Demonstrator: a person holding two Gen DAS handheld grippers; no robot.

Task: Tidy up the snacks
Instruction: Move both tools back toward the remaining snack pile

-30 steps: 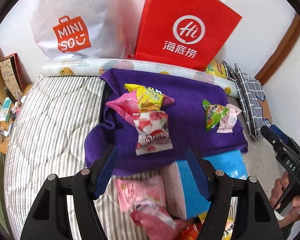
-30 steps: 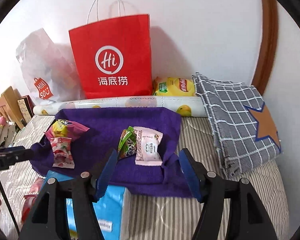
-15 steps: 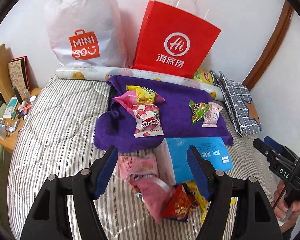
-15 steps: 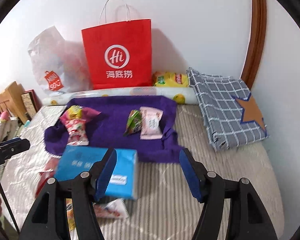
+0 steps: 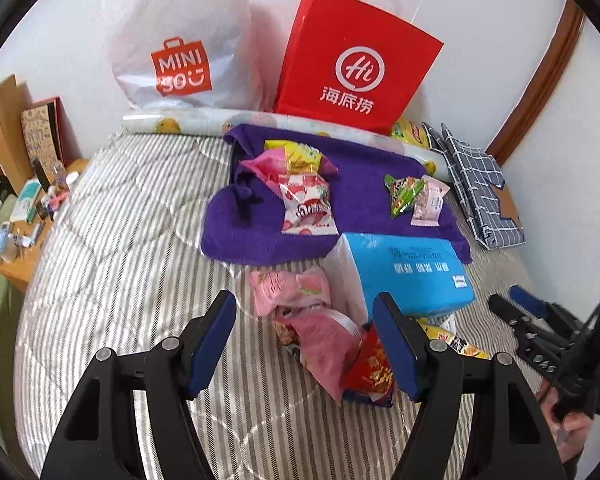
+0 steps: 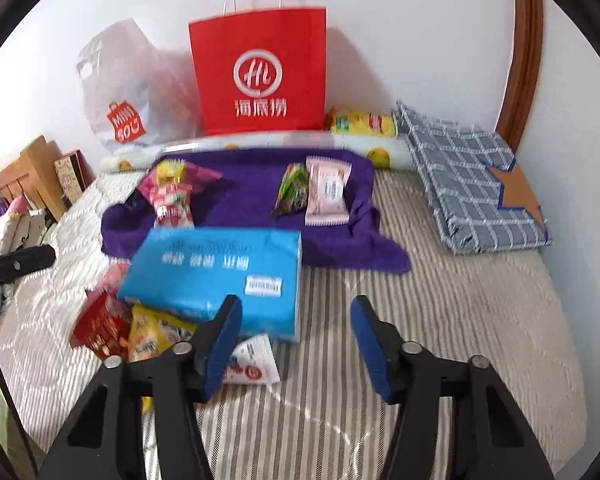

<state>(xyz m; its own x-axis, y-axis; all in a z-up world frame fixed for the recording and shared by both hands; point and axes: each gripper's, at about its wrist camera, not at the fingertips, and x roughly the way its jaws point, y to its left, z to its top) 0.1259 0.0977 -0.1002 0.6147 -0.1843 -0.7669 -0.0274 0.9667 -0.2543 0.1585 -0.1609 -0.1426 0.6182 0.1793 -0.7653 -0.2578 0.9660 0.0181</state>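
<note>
- My left gripper is up over the striped mattress with its jaws apart and nothing clamped. It's just hanging above the loose snack pile.
- That pile sits right against the near end of the blue tissue pack: a couple of pink packets, a red one and a yellow one poking out from under the pack.
- My right gripper has just been closing a bit, but the jaws are still apart with only bare mattress between them. A small white packet lies just beside its left finger.
- On the purple towel there are two little groups well apart: a yellow, pink and strawberry-print bunch on the left, and a green packet touching a pale pink packet on the right.
- Behind the towel, a red paper bag and a white Miniso bag stand against the wall.
- A checked cloth sits folded off to the right.
</note>
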